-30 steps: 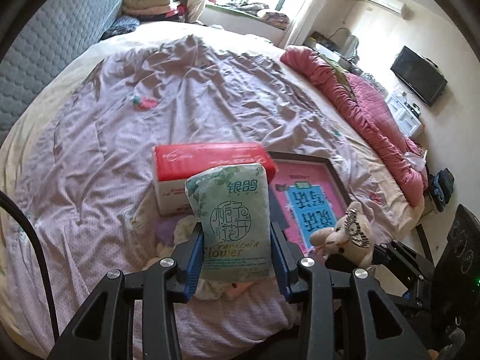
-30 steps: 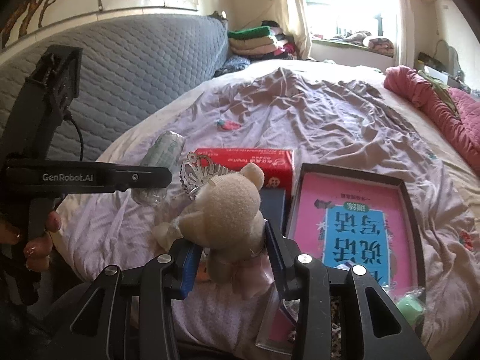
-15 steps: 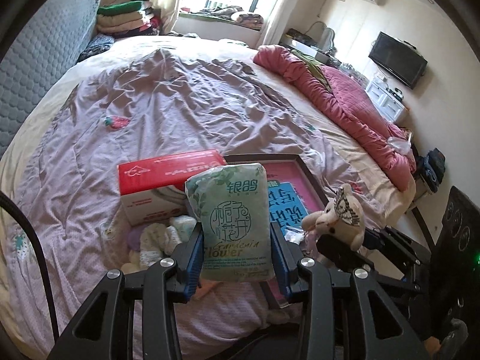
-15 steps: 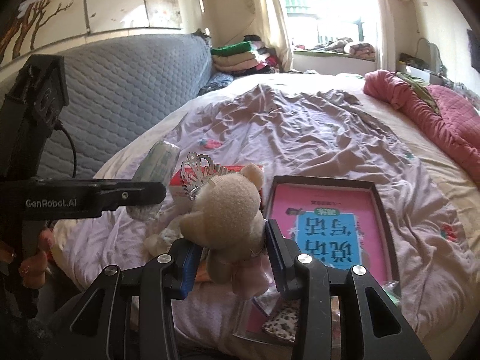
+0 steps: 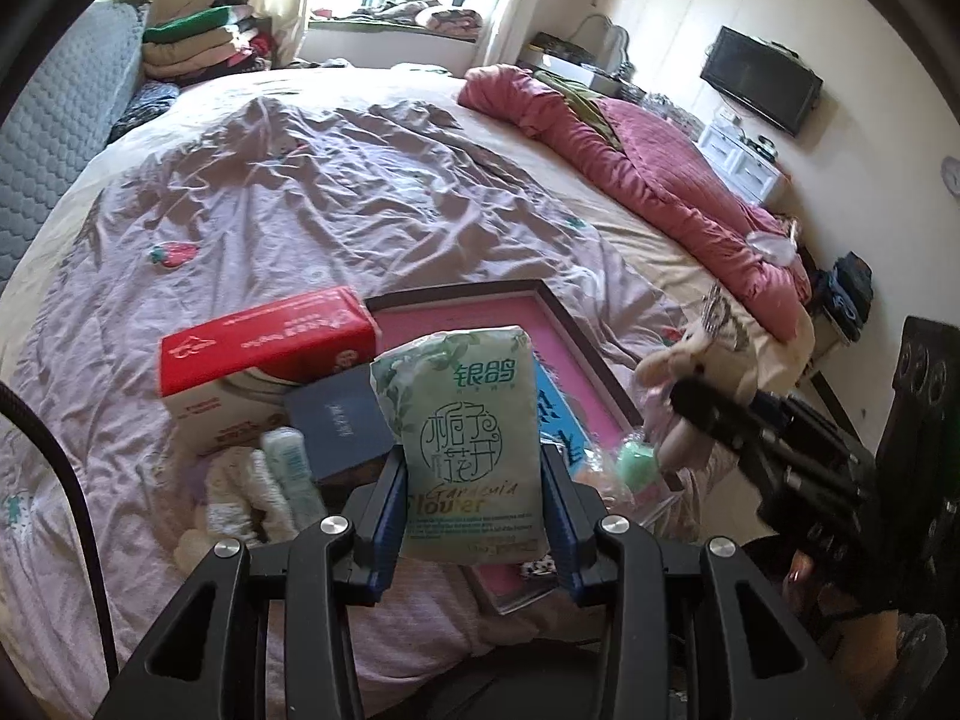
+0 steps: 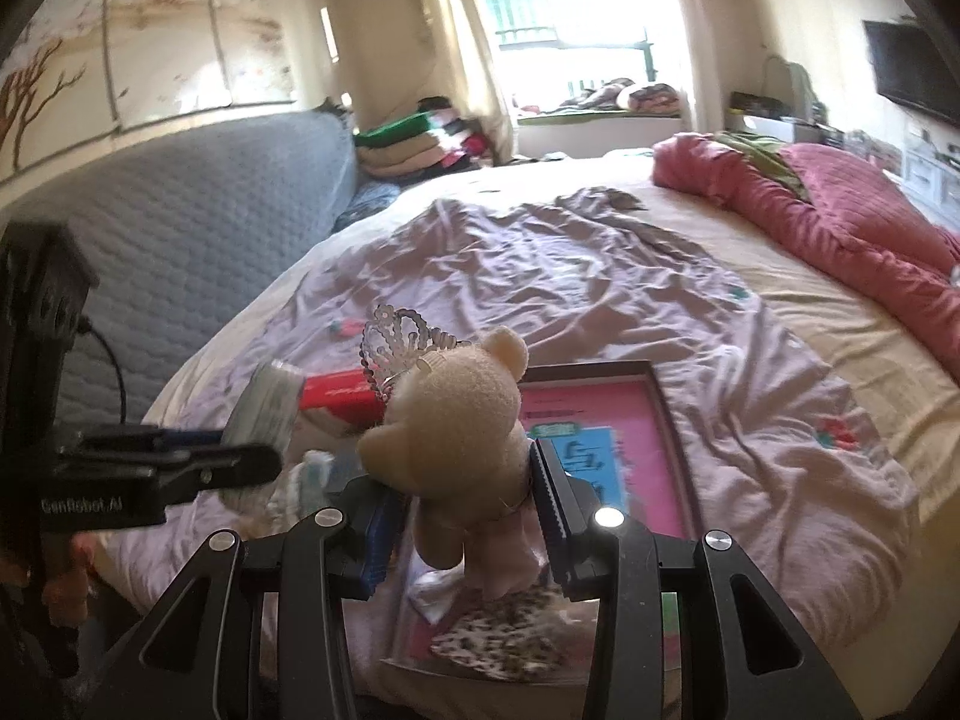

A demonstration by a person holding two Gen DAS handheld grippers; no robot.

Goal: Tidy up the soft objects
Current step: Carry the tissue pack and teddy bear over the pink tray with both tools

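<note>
My left gripper [image 5: 471, 501] is shut on a pale green tissue pack [image 5: 465, 438], held upright above the near edge of the bed. My right gripper [image 6: 462, 504] is shut on a cream teddy bear [image 6: 456, 420] that wears a silver tiara [image 6: 396, 336]. In the left wrist view the bear [image 5: 696, 360] and the right gripper [image 5: 714, 414] hang at the right, beyond the bed's corner. In the right wrist view the tissue pack [image 6: 267, 405] and left gripper [image 6: 240, 450] show at the left. White socks [image 5: 240, 492] and a mint soft ball [image 5: 636, 465] lie on the bed below.
A red tissue box [image 5: 264, 348], a dark blue booklet [image 5: 339, 426] and a pink framed board [image 5: 498, 324] lie on the lilac sheet [image 5: 300, 180]. A rolled pink quilt [image 5: 654, 174] runs along the far right. A grey padded headboard [image 6: 198, 228] stands at the left.
Both grippers drew back and rose from the pile with their loads, and both rolled. The dark booklet, socks and mint ball have come into view beneath the tissue pack.
</note>
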